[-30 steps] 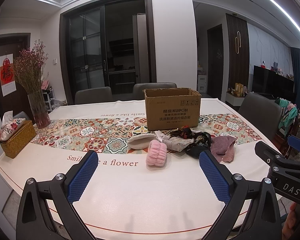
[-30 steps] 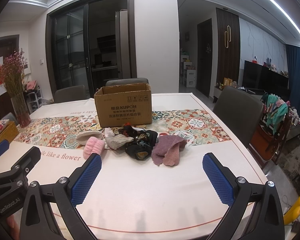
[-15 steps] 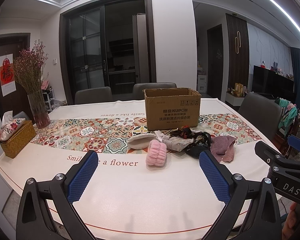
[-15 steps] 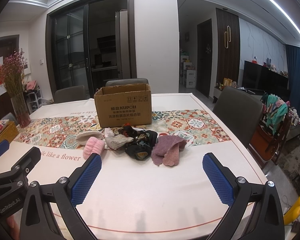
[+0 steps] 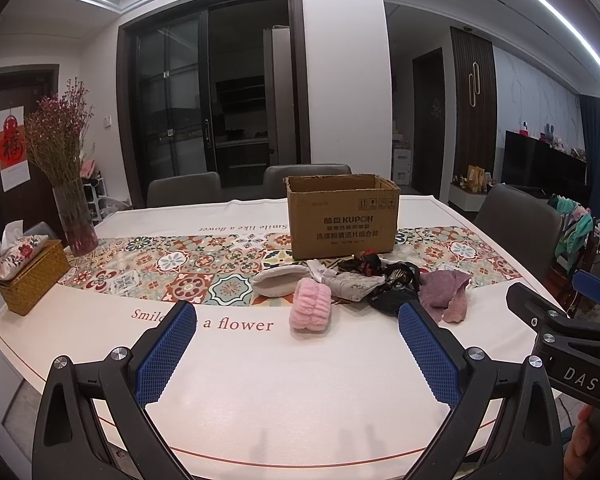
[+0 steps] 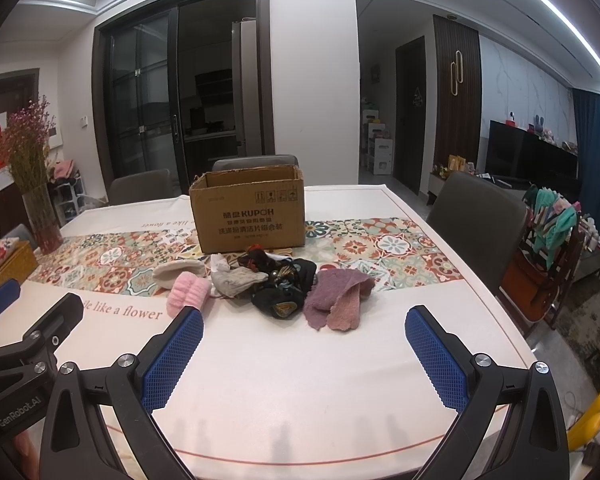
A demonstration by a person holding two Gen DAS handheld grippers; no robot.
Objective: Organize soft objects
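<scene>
A row of soft items lies on the table in front of an open cardboard box (image 5: 342, 216) (image 6: 250, 210): a cream piece (image 5: 278, 280) (image 6: 178, 272), a pink fluffy roll (image 5: 311, 311) (image 6: 188, 294), a grey piece (image 5: 352, 282) (image 6: 236, 282), dark items (image 5: 388, 284) (image 6: 282, 284) and a purple cloth (image 5: 446, 294) (image 6: 336, 296). My left gripper (image 5: 296, 354) is open and empty, hovering near the table's front, short of the pink roll. My right gripper (image 6: 304, 360) is open and empty, short of the dark items and purple cloth.
A glass vase of dried flowers (image 5: 74, 216) (image 6: 44, 220) and a wicker tissue box (image 5: 30, 276) (image 6: 4, 260) stand at the table's left. Grey chairs (image 5: 518, 226) (image 6: 476, 220) surround the table. A patterned runner (image 5: 180, 264) crosses the tablecloth.
</scene>
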